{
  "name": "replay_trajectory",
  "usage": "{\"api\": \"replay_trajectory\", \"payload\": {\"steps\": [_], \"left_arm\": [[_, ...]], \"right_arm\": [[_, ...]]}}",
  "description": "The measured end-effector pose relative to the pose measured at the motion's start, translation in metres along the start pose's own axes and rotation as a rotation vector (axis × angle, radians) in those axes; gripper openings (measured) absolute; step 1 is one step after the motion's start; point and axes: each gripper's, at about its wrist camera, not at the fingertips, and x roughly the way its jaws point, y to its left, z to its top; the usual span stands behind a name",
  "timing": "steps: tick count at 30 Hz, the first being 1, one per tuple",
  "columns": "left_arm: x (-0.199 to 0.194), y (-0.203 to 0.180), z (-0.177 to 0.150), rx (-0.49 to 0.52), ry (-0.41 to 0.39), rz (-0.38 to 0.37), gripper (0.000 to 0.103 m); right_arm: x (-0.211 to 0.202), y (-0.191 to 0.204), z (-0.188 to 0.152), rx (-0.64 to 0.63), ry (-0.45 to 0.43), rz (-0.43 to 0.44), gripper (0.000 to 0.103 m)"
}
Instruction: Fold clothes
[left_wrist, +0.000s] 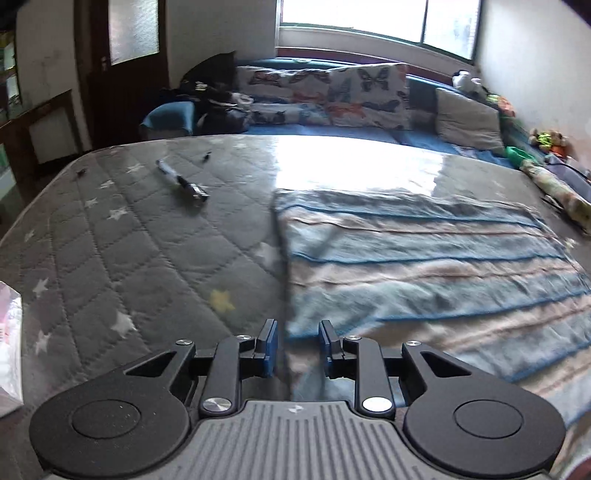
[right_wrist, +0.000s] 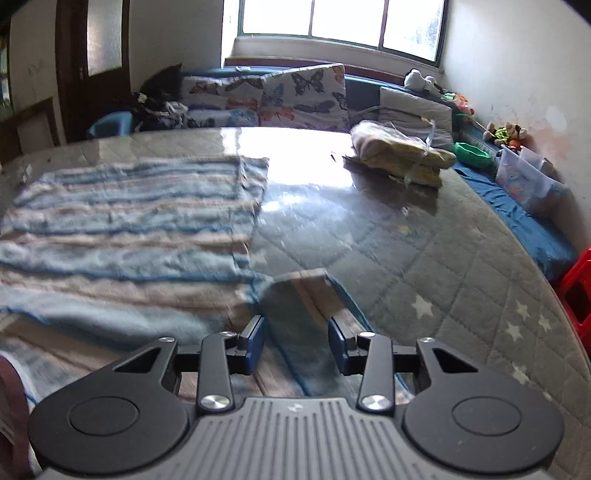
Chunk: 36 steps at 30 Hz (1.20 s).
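A blue, white and beige striped cloth (left_wrist: 424, 266) lies flat on the grey quilted star-patterned table cover (left_wrist: 129, 240). My left gripper (left_wrist: 297, 336) is open and sits over the cloth's near left edge, nothing between its blue pads. In the right wrist view the same cloth (right_wrist: 122, 229) fills the left half, and a folded-over corner flap (right_wrist: 303, 295) lies just ahead of my right gripper (right_wrist: 295, 332). The right gripper is open, with cloth beneath the gap between its fingers.
A dark pen-like tool (left_wrist: 183, 182) lies on the cover at the far left. A plastic-wrapped yellow bundle (right_wrist: 402, 151) sits at the far right. A butterfly-print cushion (right_wrist: 288, 96) and a sofa stand behind. A red stool (right_wrist: 580, 291) is at the right edge.
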Motion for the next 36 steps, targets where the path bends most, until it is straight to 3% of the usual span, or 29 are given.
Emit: {"api": "replay_trajectory", "payload": {"steps": [5,12,20,25,30,36], "left_arm": [[-0.007,-0.012,0.014,0.030,-0.041,-0.043,0.026],[0.024,-0.029,0.024,0.105,0.006,-0.040,0.026],[0.046,-0.016,0.041,0.108,0.009,0.016,0.026],[0.050,-0.026,0.048,0.136,0.000,-0.029,0.027],[0.068,-0.034,0.056,0.185,0.006,-0.001,0.029],[0.083,-0.029,0.070,0.172,-0.003,0.013,0.042]], "right_arm": [[0.008,0.016,0.023,-0.042,-0.025,0.068,0.038],[0.045,0.042,0.050,-0.099,0.017,0.161,0.032],[0.068,0.036,0.065,-0.121,0.039,0.121,0.032],[0.085,0.046,0.082,-0.141,0.052,0.153,0.032],[0.102,0.057,0.099,-0.161,0.065,0.186,0.032],[0.131,0.056,0.122,-0.128,0.074,0.192,0.033]]}}
